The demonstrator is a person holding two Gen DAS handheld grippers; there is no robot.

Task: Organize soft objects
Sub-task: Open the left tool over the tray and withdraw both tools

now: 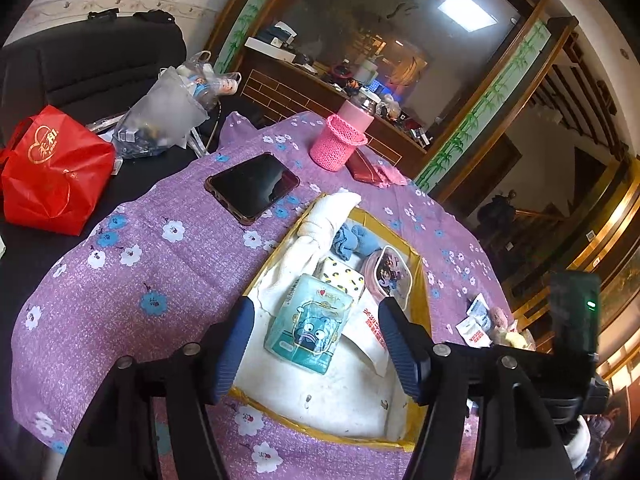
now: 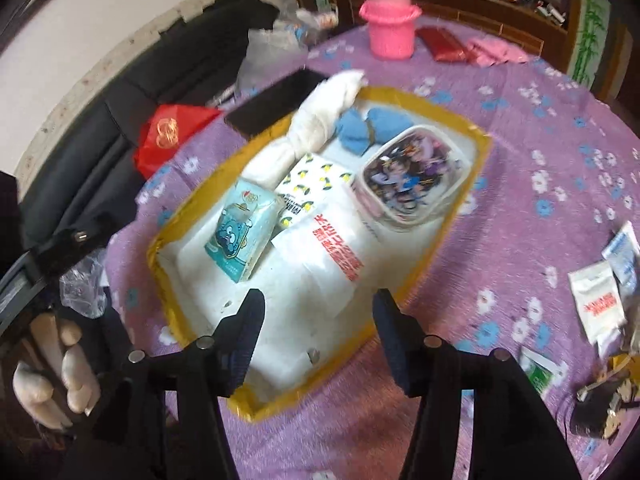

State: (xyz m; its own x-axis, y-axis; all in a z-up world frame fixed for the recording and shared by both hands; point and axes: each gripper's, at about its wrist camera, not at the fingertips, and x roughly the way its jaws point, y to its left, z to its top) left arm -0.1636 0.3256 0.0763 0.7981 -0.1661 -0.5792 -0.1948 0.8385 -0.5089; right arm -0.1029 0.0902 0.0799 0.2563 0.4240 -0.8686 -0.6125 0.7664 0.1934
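Note:
A yellow-rimmed white box (image 1: pixel 421 304) (image 2: pixel 478 168) lies on the purple flowered cloth. In it are a teal cartoon tissue pack (image 1: pixel 308 324) (image 2: pixel 240 232), a lemon-print pack (image 1: pixel 344 278) (image 2: pixel 312 184), a white packet with red print (image 1: pixel 374 328) (image 2: pixel 332 252), a round cartoon pouch (image 1: pixel 388 274) (image 2: pixel 416 176), a blue cloth (image 1: pixel 354 240) (image 2: pixel 372 126) and a white knotted cloth (image 1: pixel 320 228) (image 2: pixel 324 120). My left gripper (image 1: pixel 316 352) is open and empty above the teal pack. My right gripper (image 2: pixel 320 336) is open and empty above the box's near end.
A black phone (image 1: pixel 252 186) (image 2: pixel 276 100), a pink knitted cup (image 1: pixel 340 140) (image 2: pixel 390 28) and a red wallet (image 1: pixel 366 168) (image 2: pixel 444 46) lie beyond the box. Small sachets (image 2: pixel 600 296) (image 1: pixel 476 320) lie to the right. A red bag (image 1: pixel 52 172) sits on the dark sofa.

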